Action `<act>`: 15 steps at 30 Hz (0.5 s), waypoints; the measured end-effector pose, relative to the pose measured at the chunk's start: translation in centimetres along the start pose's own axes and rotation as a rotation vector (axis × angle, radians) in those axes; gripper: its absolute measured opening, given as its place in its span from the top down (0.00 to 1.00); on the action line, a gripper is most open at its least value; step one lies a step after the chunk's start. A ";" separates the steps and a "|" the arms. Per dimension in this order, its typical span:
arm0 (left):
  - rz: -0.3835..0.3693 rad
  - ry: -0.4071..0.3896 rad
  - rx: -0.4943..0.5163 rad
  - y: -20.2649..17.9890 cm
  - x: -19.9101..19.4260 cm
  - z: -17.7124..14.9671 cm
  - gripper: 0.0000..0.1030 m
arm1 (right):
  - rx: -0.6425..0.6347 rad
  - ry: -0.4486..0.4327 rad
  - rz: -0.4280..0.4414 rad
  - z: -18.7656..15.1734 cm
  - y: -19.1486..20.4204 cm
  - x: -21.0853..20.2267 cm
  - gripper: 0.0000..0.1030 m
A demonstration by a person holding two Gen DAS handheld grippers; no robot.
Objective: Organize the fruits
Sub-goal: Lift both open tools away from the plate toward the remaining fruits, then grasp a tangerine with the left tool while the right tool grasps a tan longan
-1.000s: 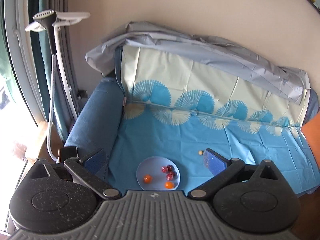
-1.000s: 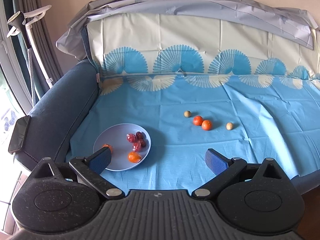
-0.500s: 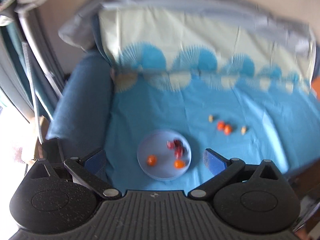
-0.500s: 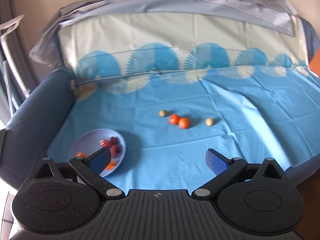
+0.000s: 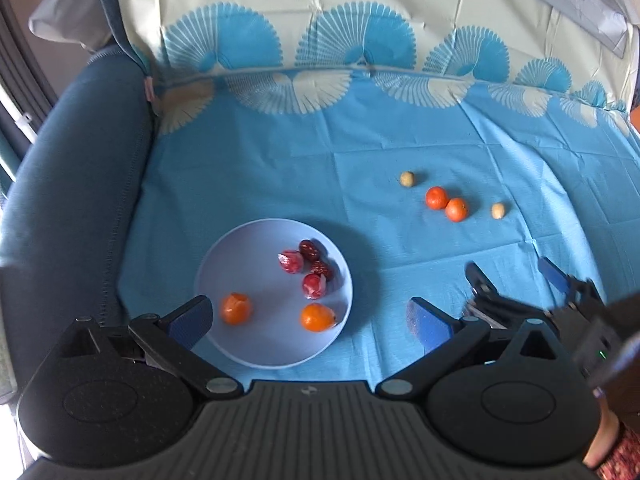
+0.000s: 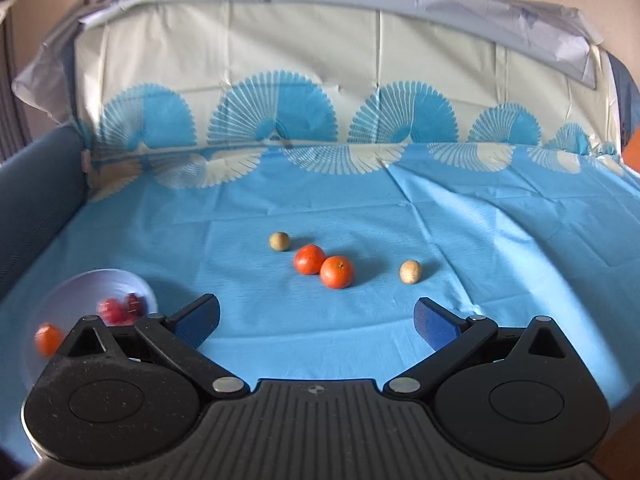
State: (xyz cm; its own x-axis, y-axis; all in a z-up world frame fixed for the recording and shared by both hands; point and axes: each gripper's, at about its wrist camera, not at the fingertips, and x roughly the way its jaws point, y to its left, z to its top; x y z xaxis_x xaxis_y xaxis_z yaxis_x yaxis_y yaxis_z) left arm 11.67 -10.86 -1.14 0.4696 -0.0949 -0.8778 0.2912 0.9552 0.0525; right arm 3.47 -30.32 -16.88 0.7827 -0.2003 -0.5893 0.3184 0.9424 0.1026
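Nearest in the left wrist view, the left gripper hangs with its jaws spread wide and nothing between them, low over the plate at lower centre of the frame. A second ago the plate sat small and far below; the view has since closed in on it, and the right gripper has come into the lower right corner, also released and empty. The plate already holds two oranges and a cluster of red fruits.

In the right wrist view the right gripper, jaws wide apart, now faces the loose fruit squarely, while the plate has slid off to the lower left edge, blurred. Beyond the jaws, in mid-frame on the blue cloth covering the sofa, lie two touching oranges, with a small tan fruit just beside them to the left and another tan fruit near on the right.

That shift suggests the right gripper is lining up for the next pick, probably one of the oranges; four pieces remain outside the plate.
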 end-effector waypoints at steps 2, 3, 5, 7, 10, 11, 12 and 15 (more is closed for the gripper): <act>0.002 0.011 -0.007 -0.6 1.6 0.8 0.00 | -0.002 0.015 -0.019 0.1 -0.3 2.7 0.01; 0.000 0.011 -0.009 -0.9 2.4 1.2 0.00 | 0.001 0.017 -0.034 0.2 -0.6 3.9 0.01; -0.006 0.016 -0.007 -1.8 4.2 2.2 0.00 | 0.017 0.016 -0.078 0.3 -1.3 5.9 0.01; -0.011 0.029 0.003 -3.1 6.3 3.4 0.00 | 0.047 0.013 -0.120 0.3 -2.4 7.6 0.01; -0.030 0.029 0.027 -5.1 9.9 5.4 0.00 | 0.083 0.009 -0.186 0.0 -4.2 9.8 0.01; -0.037 0.024 0.034 -5.7 11.2 6.1 0.00 | 0.095 0.009 -0.198 -0.1 -4.8 10.4 0.01; -0.040 0.018 0.041 -6.2 12.6 6.8 0.00 | 0.106 0.012 -0.208 -0.2 -5.4 11.1 0.01; -0.052 0.024 0.056 -7.9 17.4 8.9 0.00 | 0.138 0.034 -0.242 -0.7 -7.1 13.2 0.01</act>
State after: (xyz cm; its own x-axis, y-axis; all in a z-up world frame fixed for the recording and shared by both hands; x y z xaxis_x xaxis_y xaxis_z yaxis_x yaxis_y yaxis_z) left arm 24.93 -22.59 -12.61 0.4327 -0.1367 -0.8911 0.3609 0.9321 0.0323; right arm 11.19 -39.43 -25.98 0.6576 -0.4036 -0.6362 0.5652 0.8226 0.0624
